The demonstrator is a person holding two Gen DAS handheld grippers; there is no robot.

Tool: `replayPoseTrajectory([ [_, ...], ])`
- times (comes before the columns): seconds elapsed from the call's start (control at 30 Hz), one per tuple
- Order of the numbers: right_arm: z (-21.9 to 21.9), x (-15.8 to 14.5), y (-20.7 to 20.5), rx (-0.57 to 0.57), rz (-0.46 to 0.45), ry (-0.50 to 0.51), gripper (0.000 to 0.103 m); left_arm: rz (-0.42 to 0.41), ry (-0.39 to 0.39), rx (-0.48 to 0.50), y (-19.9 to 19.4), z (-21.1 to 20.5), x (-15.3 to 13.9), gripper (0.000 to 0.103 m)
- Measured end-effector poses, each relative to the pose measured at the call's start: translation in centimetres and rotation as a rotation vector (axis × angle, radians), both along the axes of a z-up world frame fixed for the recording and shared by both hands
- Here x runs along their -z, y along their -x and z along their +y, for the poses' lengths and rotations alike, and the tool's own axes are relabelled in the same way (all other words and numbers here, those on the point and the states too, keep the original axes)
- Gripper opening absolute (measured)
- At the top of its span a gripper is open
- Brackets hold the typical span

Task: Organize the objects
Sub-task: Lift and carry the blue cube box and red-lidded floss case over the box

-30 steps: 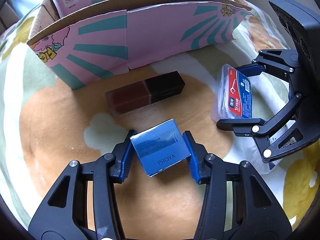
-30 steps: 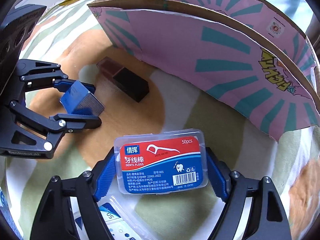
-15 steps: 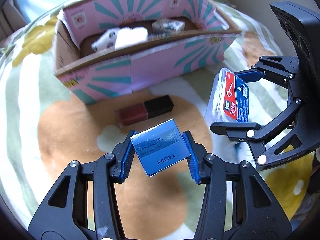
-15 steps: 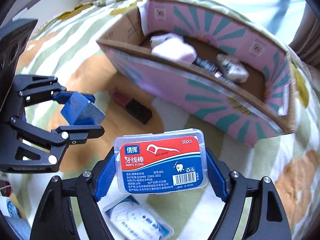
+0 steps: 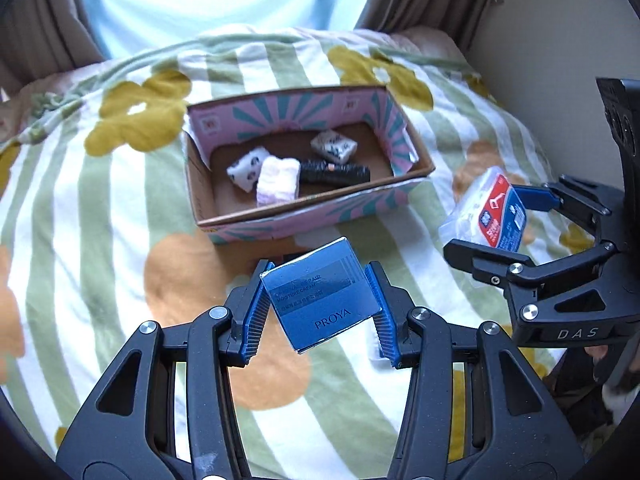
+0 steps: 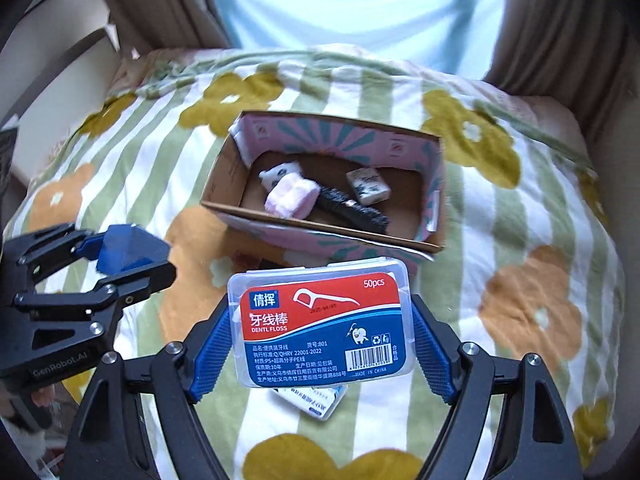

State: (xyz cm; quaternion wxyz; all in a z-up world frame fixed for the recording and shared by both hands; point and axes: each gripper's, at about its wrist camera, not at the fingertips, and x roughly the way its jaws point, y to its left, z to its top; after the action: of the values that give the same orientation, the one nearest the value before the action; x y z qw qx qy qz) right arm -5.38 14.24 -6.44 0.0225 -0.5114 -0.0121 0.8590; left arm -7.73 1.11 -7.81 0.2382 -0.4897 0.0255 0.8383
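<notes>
The left gripper [image 5: 320,312] is clamping a glossy blue square carton printed PROYA [image 5: 322,294] between its blue ribbed pads, holding it above the bedspread; the carton is sitting twisted, one corner pointing back toward the camera and its printed face turned up. Off to the right, the right gripper [image 6: 322,334] is pinching a clear plastic dental-floss-pick box with a red and blue label [image 6: 320,324] by its short ends, so its long axis is running crosswise between the fingers, label up and text upright to the camera. Beneath it, a second small clear packet with blue print [image 6: 316,400] is lying on the green-striped floral blanket [image 6: 520,240]. Farther out, an open cardboard box with a pink and teal sunburst print [image 5: 308,220] is resting on the blanket, its long side facing both grippers. Inside it, a pink and white folded cloth [image 5: 278,180], a black textured tube [image 5: 336,173] lying lengthwise, and two white patterned packets [image 5: 334,146] are lying together.
</notes>
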Motion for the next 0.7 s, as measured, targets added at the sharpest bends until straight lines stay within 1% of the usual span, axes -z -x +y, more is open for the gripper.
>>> replayPoseTrajectory([
  [0.07, 0.2, -1.9, -0.9, 0.037, 0.021, 0.013, 0.078, 0.011, 0.002, -0.027, -0.8, -0.2, -1.9, 0.043],
  [0.13, 0.1, -3.5, -1.6, 0.063, 0.038, -0.004, 0.078, 0.007, -0.008, -0.055, -1.4, -0.6, -3.5, 0.043],
  [0.23, 0.0, -5.0, -2.6, 0.083, 0.064, -0.017, 0.078, 0.020, -0.005, -0.100, -2.4, -1.0, -5.6, 0.043],
  [0.33, 0.3, -5.7, -3.7, 0.092, 0.072, -0.029, 0.078, 0.029, -0.004, -0.150, -3.4, -1.7, -7.2, 0.043],
  [0.47, 0.9, -5.9, -4.9, 0.097, 0.077, -0.036, 0.078, 0.033, 0.013, -0.197, -4.7, -2.3, -8.0, 0.043],
  [0.57, 1.3, -5.8, -5.3, 0.111, 0.086, -0.024, 0.078, 0.020, 0.028, -0.218, -5.5, -2.4, -7.6, 0.043],
  [0.7, 1.9, -5.6, -5.4, 0.110, 0.086, -0.008, 0.078, -0.003, 0.025, -0.231, -5.8, -2.4, -6.9, 0.043],
])
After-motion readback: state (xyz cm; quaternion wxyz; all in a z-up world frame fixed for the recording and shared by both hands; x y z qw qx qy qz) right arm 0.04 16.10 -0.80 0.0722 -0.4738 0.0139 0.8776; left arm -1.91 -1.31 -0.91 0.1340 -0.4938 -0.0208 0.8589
